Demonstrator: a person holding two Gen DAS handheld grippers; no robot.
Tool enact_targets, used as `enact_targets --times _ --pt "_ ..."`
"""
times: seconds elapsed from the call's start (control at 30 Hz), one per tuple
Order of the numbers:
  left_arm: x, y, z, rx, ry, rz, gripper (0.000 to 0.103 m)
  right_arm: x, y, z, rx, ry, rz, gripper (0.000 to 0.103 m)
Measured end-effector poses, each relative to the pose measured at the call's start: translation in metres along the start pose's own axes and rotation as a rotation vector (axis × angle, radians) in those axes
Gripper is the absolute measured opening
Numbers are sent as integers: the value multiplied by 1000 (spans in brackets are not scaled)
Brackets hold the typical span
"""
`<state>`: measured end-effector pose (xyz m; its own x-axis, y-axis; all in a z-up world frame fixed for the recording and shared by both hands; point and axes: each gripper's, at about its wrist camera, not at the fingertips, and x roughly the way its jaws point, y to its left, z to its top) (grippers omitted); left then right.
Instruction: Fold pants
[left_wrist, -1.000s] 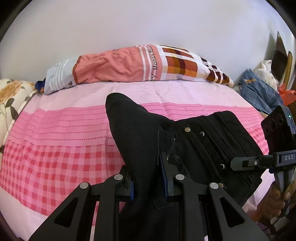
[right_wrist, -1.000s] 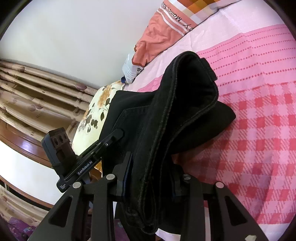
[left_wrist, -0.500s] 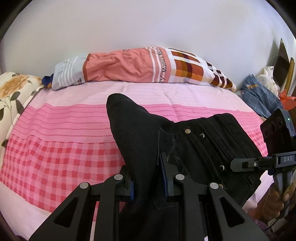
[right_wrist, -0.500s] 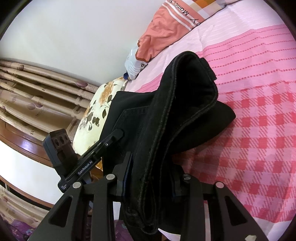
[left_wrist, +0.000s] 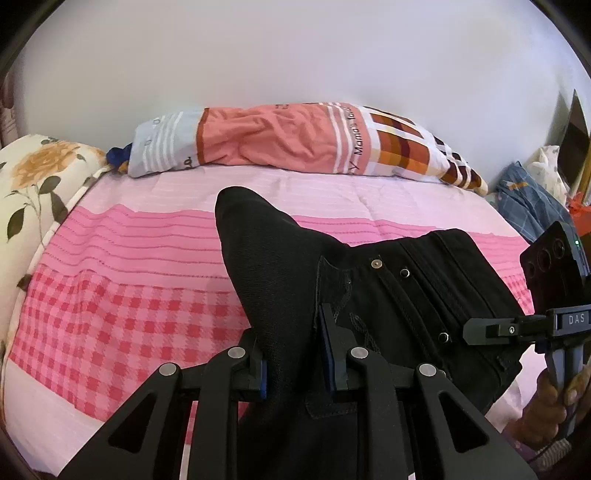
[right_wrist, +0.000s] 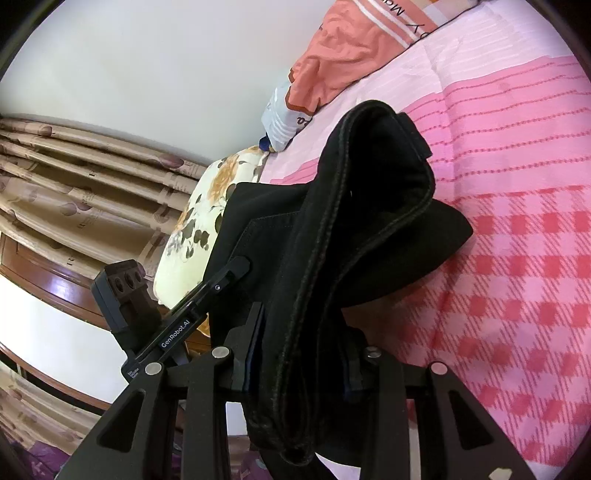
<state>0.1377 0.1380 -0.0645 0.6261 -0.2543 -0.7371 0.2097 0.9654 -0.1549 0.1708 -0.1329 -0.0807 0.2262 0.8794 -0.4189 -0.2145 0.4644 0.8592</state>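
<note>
Black pants (left_wrist: 388, 295) with small metal studs down the front, black stitching along the seams. Beneath them the bed cover (left_wrist: 122, 306) runs in bands: pale pink, then bright pink with dotted red lines, then a pink-and-red check. The long pillow (left_wrist: 295, 142) shows salmon in the middle, pale blue with white stripes at one end, orange-and-brown squares at the other. A cream cushion (left_wrist: 33, 184) carries golden flowers. Curtains (right_wrist: 81, 192) are beige and patterned; both tools (left_wrist: 297, 363) are black.

Bedspread (left_wrist: 122, 295) ahead open; bolster (left_wrist: 288, 144) blocks wall.
</note>
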Motion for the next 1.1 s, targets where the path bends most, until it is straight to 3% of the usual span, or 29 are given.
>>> enact_targets --times 1.1 --pt "37 59 46 -62 -32 61 22 36 9 35 -23 7 20 32"
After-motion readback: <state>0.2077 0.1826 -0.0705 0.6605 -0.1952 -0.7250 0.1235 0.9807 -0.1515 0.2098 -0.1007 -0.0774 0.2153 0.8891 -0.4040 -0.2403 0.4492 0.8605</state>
